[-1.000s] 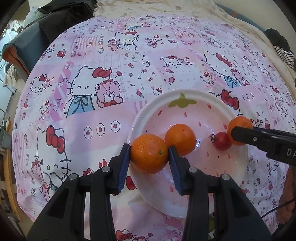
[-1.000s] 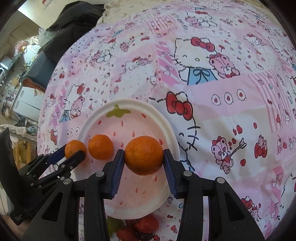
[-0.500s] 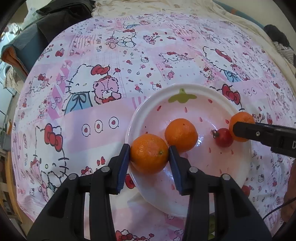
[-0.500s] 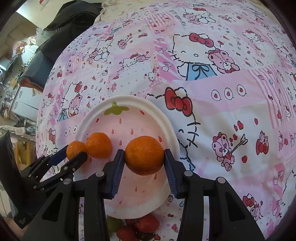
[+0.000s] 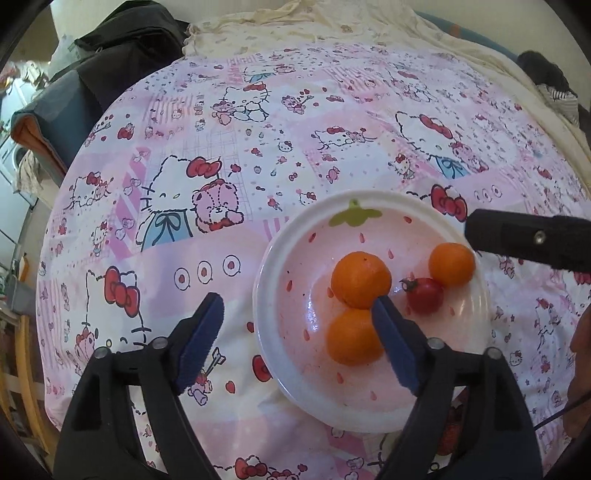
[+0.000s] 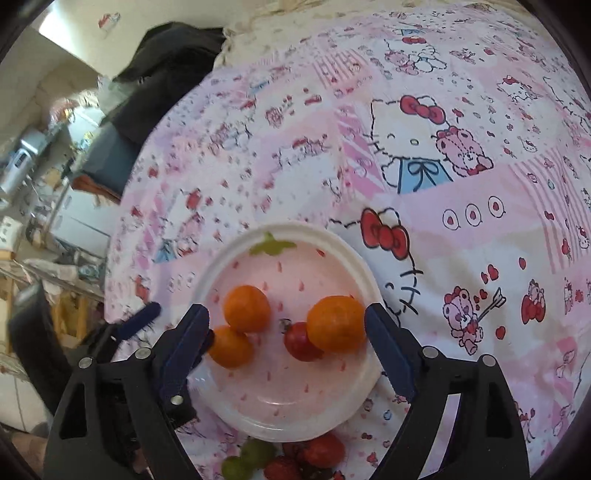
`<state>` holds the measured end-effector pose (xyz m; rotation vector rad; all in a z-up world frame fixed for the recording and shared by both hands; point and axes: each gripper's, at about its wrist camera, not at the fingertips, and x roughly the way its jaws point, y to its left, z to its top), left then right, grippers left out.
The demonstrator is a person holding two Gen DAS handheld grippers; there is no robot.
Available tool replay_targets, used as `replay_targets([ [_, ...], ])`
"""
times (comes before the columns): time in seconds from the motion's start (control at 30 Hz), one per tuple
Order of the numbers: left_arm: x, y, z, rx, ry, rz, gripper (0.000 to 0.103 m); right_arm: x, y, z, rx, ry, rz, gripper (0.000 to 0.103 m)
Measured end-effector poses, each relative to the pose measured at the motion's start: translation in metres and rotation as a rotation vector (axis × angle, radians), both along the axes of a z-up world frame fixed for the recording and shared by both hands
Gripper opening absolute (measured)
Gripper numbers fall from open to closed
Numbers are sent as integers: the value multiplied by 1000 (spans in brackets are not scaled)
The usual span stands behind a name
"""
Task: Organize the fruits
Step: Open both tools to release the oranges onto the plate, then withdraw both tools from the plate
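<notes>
A white plate [image 5: 266, 291] [image 6: 356, 258] with a strawberry print lies on the pink cartoon-print cloth. On it are three oranges [image 5: 360, 278] [image 5: 351, 338] [image 5: 451, 264] and a cherry tomato [image 5: 424, 295] [image 6: 300, 341]. My left gripper [image 5: 297, 343] hangs over the plate's left rim, its jaws opening. The near orange lies by its right pad, free of the left pad. My right gripper [image 6: 286, 347] is also opening. The largest orange [image 6: 336, 323] and the tomato rest on the plate between its pads, unpressed.
Green grapes [image 6: 247, 458] and strawberries [image 6: 317, 452] lie on the cloth just in front of the plate. Dark clothing [image 5: 122, 48] is piled at the back left, where the cloth's edge drops off. A cream blanket [image 5: 332, 22] runs along the back.
Both grippers have spread their jaws and let go of their oranges. Each orange now lies on the plate, the right one beside the cherry tomato.
</notes>
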<state>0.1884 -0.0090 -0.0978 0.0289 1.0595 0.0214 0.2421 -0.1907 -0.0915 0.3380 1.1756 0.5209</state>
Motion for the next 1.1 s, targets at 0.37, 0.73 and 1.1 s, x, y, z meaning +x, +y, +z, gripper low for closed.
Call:
replay_targets([
  [0.37,-18,14,31,-59,-75,59,81,-13,-12,44,17,-126,-33,89],
  [0.73,-59,14,67,-54,-149,47,81,-57,-33,76,10,-190,-56,89],
  [1.1,-109,33,96,-64,-230,102,81,-103,-56,93,-11,-231,-102,89],
])
